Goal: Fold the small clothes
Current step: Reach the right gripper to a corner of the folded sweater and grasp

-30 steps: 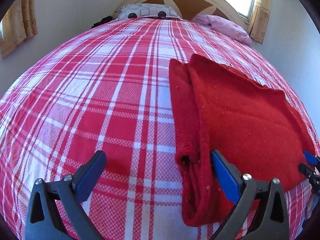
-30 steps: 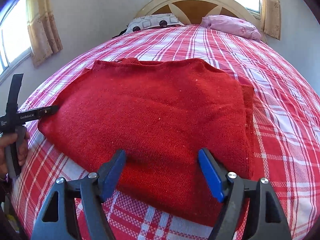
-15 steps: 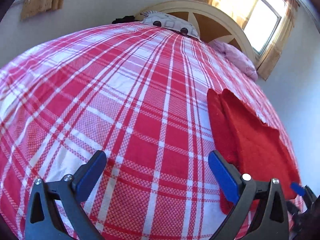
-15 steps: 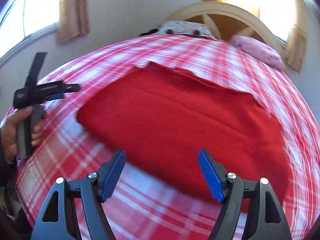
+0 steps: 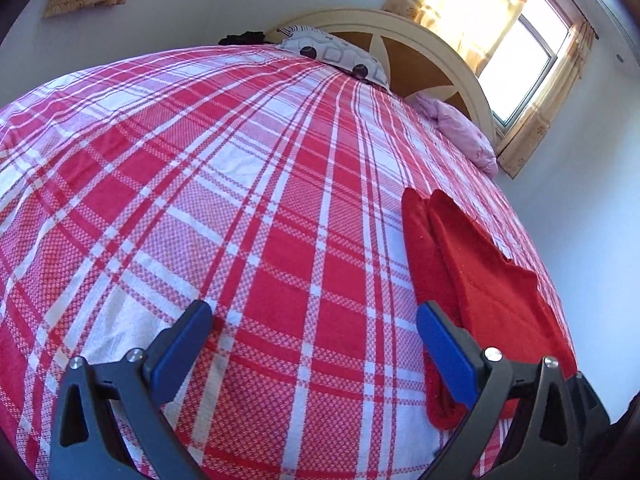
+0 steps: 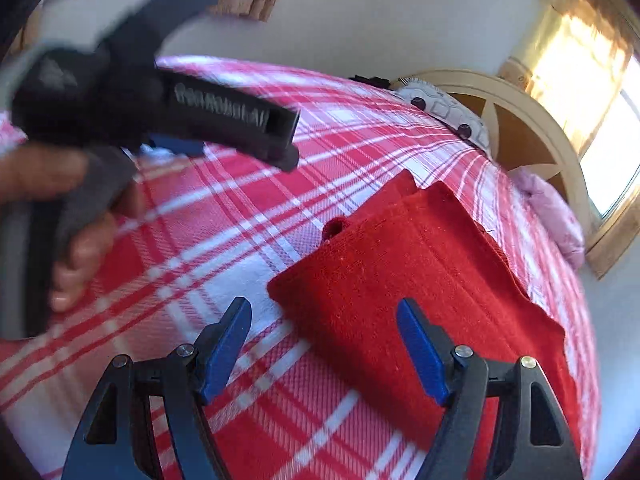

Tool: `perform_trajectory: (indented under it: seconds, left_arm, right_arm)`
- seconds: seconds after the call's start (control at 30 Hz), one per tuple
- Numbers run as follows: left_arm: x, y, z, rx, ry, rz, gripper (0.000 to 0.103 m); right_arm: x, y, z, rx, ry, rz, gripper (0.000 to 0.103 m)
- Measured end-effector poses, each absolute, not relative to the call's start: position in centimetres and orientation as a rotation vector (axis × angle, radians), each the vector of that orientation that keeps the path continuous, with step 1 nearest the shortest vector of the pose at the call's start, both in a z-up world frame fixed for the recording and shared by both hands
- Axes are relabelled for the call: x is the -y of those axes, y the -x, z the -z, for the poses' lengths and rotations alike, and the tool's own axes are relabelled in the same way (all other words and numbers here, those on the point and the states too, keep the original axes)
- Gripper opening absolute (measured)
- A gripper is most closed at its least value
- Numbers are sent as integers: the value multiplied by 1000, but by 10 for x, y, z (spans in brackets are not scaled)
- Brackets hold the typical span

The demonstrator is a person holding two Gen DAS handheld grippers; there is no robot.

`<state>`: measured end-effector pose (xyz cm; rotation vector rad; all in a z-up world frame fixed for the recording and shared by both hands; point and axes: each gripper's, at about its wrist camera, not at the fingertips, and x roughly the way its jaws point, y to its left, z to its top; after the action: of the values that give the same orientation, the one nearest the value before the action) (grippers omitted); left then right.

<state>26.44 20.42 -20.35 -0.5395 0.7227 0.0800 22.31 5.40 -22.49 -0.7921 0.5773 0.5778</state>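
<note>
Both tools [image 5: 314, 344] [image 6: 324, 344] withdrawn; sweater [image 6: 420, 280] lengthwise headboardward

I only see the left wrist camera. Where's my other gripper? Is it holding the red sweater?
Observer: No. The right gripper is open and empty, pointing at the red sweater.
Operator: Is anyone's hand showing?
Observer: Yes, a blurred left hand grips the left gripper by its handle.
Operator: Is the sweater tidy?
Observer: Mostly. It lies folded on the bedspread, but a small rolled cuff pokes out at its left edge.
</note>
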Motion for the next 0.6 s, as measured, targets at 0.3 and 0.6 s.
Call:
perform_trajectory:
  seconds: [0.3, 0.6]
  left_arm:
    - [-204, -289, 192, -741, 623, 137, 103]
    - [-171, -385, 189, -875, 604, 311, 103]
  right_arm:
    - [-50, -232, 228, -588, 763, -542, 24]
    - [-52, -228, 234, -566, 781, -526, 24]
